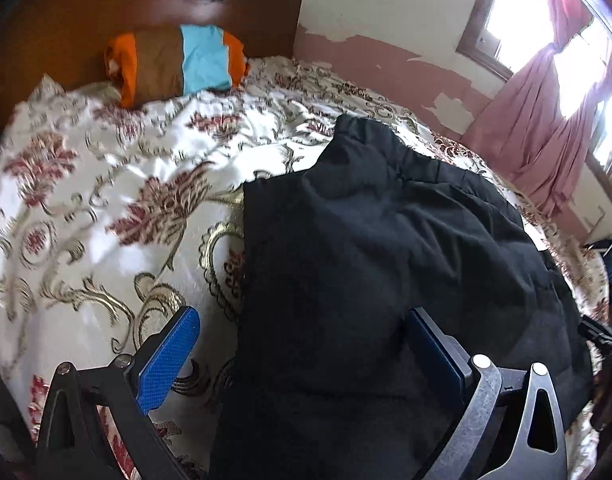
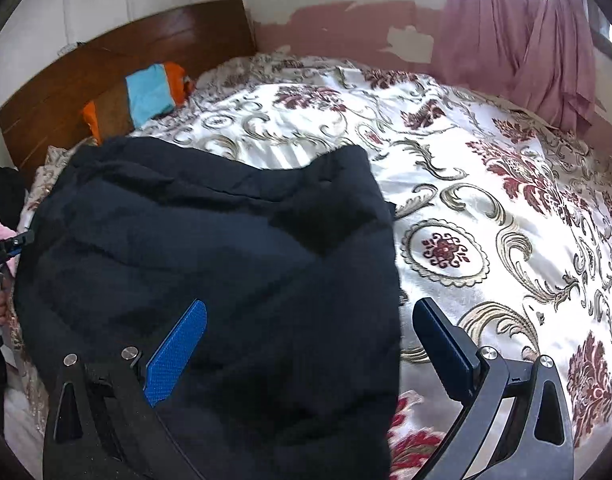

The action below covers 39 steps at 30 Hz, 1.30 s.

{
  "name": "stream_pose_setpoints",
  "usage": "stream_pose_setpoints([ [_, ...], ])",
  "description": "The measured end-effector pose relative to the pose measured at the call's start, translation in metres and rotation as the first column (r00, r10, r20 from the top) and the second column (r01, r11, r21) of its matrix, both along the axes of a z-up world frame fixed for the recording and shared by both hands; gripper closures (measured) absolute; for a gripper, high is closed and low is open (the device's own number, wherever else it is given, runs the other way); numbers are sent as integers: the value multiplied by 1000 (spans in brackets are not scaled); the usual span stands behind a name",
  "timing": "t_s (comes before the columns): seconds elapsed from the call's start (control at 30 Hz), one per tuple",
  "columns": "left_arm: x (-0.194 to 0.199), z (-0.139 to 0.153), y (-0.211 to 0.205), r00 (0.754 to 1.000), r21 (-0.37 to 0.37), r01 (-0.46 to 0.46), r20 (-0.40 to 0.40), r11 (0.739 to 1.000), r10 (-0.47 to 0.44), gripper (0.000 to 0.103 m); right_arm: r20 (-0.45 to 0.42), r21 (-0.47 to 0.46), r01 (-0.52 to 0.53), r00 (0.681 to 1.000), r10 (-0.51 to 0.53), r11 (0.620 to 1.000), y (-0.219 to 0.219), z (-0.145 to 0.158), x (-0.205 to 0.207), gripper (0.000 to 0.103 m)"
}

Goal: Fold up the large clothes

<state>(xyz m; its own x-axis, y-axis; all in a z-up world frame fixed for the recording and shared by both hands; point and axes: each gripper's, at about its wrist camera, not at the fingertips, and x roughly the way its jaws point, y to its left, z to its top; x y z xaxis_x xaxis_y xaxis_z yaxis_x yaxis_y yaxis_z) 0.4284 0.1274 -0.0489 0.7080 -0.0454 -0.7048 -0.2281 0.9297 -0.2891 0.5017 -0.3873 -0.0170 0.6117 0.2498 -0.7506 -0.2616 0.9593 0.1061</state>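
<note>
A large black garment [image 1: 385, 264] lies bunched and partly folded on the floral bedspread [image 1: 106, 184]. My left gripper [image 1: 304, 312] hovers over the garment's near left edge, jaws spread wide, one blue pad [image 1: 170, 360] over the bedspread and the other over the cloth. In the right wrist view the same black garment [image 2: 210, 248] fills the left half. My right gripper [image 2: 310, 303] is open astride its near right edge, nothing pinched. Each gripper shows at the edge of the other's view: the right one [image 1: 601, 336], the left one [image 2: 6, 248].
An orange, brown and blue pillow [image 1: 178, 60] leans on the wooden headboard [image 1: 146, 4] at the far end. Pink curtains [image 2: 517, 36] hang by the window [image 1: 517, 4] along the far wall. Bare floral bedspread [image 2: 485, 200] stretches right of the garment.
</note>
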Motion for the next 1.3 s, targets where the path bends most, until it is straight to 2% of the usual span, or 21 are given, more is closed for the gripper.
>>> stream_pose_setpoints([
  [0.13, 1, -12, 9, 999, -89, 37, -2, 995, -38, 0, -45, 35, -2, 999, 3, 999, -2, -5, 15, 2],
  [0.23, 4, -15, 11, 998, -95, 56, -8, 994, -57, 0, -124, 54, 10, 992, -3, 999, -5, -21, 35, 2],
  [0.33, 7, -21, 14, 997, -123, 72, -21, 990, -75, 0, -163, 57, 19, 986, -10, 998, -2, -42, 45, 2],
  [0.43, 11, -28, 17, 995, -159, 89, -34, 983, -96, 0, -145, 85, 23, 989, -10, 996, 0, -55, 45, 2],
  [0.73, 20, -44, 22, 987, -249, 138, -45, 959, -154, 0, -113, 187, 44, 993, -22, 981, -8, -67, 40, 1],
  [0.9, 21, -47, 23, 986, -266, 147, -41, 953, -163, 0, -122, 215, 38, 992, -12, 976, -13, -69, 43, 1],
  [1.0, 22, -48, 25, 985, -270, 148, -40, 951, -165, 0, -138, 247, 14, 990, 20, 969, -13, -71, 43, 1],
  [1.1, 22, -49, 25, 985, -272, 149, -41, 951, -166, 0, -156, 282, -51, 983, 98, 958, -5, -74, 45, 1],
  [1.2, 22, -49, 25, 985, -274, 152, -40, 950, -169, 0, -186, 349, -122, 963, 197, 929, 7, -77, 48, 1],
  [1.3, 22, -52, 26, 984, -278, 157, -35, 948, -173, 0, -206, 394, -128, 953, 223, 910, 8, -83, 50, 1],
])
